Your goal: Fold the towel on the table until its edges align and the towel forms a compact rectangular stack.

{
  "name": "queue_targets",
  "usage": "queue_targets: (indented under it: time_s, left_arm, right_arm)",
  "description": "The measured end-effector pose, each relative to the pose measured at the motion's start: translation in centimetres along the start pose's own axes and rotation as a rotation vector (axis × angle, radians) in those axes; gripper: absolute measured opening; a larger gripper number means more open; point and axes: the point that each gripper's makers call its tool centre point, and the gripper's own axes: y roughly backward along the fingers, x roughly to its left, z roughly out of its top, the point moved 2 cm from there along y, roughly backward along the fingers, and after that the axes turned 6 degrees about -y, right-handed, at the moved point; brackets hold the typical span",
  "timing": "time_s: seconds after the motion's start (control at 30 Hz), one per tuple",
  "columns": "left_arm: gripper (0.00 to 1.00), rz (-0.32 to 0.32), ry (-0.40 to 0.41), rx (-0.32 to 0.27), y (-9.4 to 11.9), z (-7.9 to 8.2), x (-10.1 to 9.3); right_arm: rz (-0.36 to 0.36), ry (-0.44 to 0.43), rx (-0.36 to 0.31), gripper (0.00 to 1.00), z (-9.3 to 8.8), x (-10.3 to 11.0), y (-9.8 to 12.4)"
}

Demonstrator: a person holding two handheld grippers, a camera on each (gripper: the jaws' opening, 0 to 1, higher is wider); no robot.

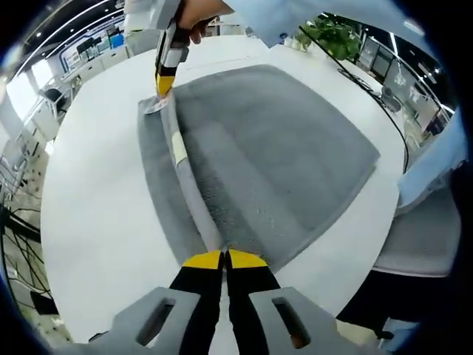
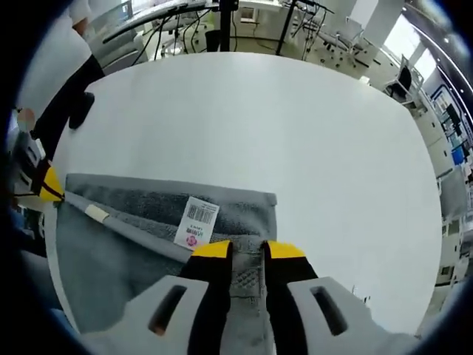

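Left gripper (image 1: 225, 258): your jaws pinch one corner of the towel (image 1: 281, 155).
Right gripper (image 2: 248, 250): pinching the other corner beside the tag (image 2: 196, 222), so the edge lifts taut.
Towel: half-folded on the white worktop (image 1: 96, 185).

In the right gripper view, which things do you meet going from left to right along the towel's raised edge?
Left gripper → small white tag → barcode label → right gripper, all on the grey towel's edge.
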Motion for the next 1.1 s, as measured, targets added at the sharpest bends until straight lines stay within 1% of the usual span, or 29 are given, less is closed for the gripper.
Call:
queue_targets:
  time_s: [0.03, 0.1, 0.17, 0.23, 0.27, 0.3, 0.33, 0.37, 0.43, 0.47, 0.5, 0.57, 0.63, 0.7, 0.77, 0.83, 0.9, 0.93, 0.97, 1.0, 1.1]
  left_arm:
    - [0.01, 0.0, -0.003, 0.0, 0.0, 0.0, -0.1]
    - [0.01, -0.002, -0.005, 0.002, -0.1, 0.0, -0.1]
    - [0.01, -0.002, -0.004, 0.003, -0.2, 0.0, -0.1]
    - [0.01, -0.003, -0.004, 0.003, -0.2, 0.0, -0.1]
    - [0.01, -0.003, -0.002, 0.003, -0.2, -0.1, 0.0]
    - [0.01, -0.004, -0.001, 0.002, -0.2, 0.0, -0.2]
    - [0.01, -0.005, 0.0, 0.001, -0.1, 0.1, -0.3]
    - [0.01, -0.005, -0.001, 0.002, -0.2, 0.0, -0.2]
    - [0.01, -0.005, -0.001, 0.002, -0.2, 0.0, -0.1]
    - [0.01, -0.005, -0.003, 0.003, -0.2, 0.0, -0.2]
    - [0.01, -0.005, -0.005, 0.004, -0.2, 0.0, -0.3]
    - [0.01, -0.006, -0.006, 0.004, -0.2, 0.0, -0.2]
    - [0.01, -0.006, -0.008, 0.004, -0.2, 0.0, -0.2]
    - [0.01, -0.006, -0.003, 0.003, -0.3, 0.0, -0.1]
    - [0.01, -0.006, -0.003, 0.003, -0.2, 0.1, -0.2]
    - [0.01, -0.007, -0.003, 0.004, -0.3, 0.0, -0.2]
    - [0.01, -0.008, 0.0, 0.003, -0.3, 0.0, -0.2]
    - [0.01, -0.008, 0.003, 0.003, -0.3, 0.0, -0.3]
    - [0.01, -0.009, 0.004, 0.002, -0.3, 0.0, -0.2]
    - [0.01, -0.01, 0.005, 0.002, -0.3, 0.0, -0.1]
    - [0.01, -0.009, 0.009, -0.001, -0.3, -0.2, 0.1]
  right_arm:
    - [-0.005, 0.0, -0.01, 0.16, 0.3, -0.2, 0.1]
    - [-0.007, -0.001, -0.015, 0.16, 0.2, 0.1, 0.6]
    - [-0.018, 0.008, -0.016, 0.15, 0.5, -0.5, 0.3]
    - [-0.027, 0.008, -0.024, 0.14, 0.3, -0.2, 0.8]
    - [-0.038, 0.01, -0.026, 0.14, 0.5, -0.8, 0.8]
    - [-0.052, 0.019, -0.026, 0.13, 0.6, -1.3, 0.7]
    - [-0.089, 0.051, -0.005, 0.13, 0.3, -1.8, 1.1]
    - [-0.097, 0.078, 0.008, 0.12, 0.0, -1.9, 1.3]
    - [-0.078, 0.051, -0.003, 0.12, 0.1, -2.5, 0.8]
    - [-0.076, 0.029, -0.008, 0.13, -0.1, -2.3, 1.1]
    - [-0.081, 0.029, -0.008, 0.13, -0.4, -2.3, 1.4]
    - [-0.074, 0.024, 0.004, 0.13, -1.3, -1.6, 1.8]
    - [-0.074, 0.021, 0.007, 0.13, -1.2, -2.7, 1.1]
    - [-0.061, 0.009, 0.008, 0.13, -1.7, -2.1, 1.2]
    - [-0.049, -0.002, 0.007, 0.13, -1.5, -2.5, 0.4]
    - [-0.039, 0.006, 0.005, 0.13, -1.6, -1.8, 0.4]
    - [-0.028, 0.013, -0.005, 0.13, -1.2, -1.8, -0.2]
    - [-0.022, 0.013, -0.018, 0.14, -1.0, -0.9, 0.1]
    - [-0.019, 0.013, -0.023, 0.14, -1.0, -0.5, 0.3]
    - [-0.009, 0.012, -0.032, 0.14, -0.6, 0.1, 0.1]
    - [-0.001, 0.017, -0.043, 0.14, 0.2, 0.5, -0.6]
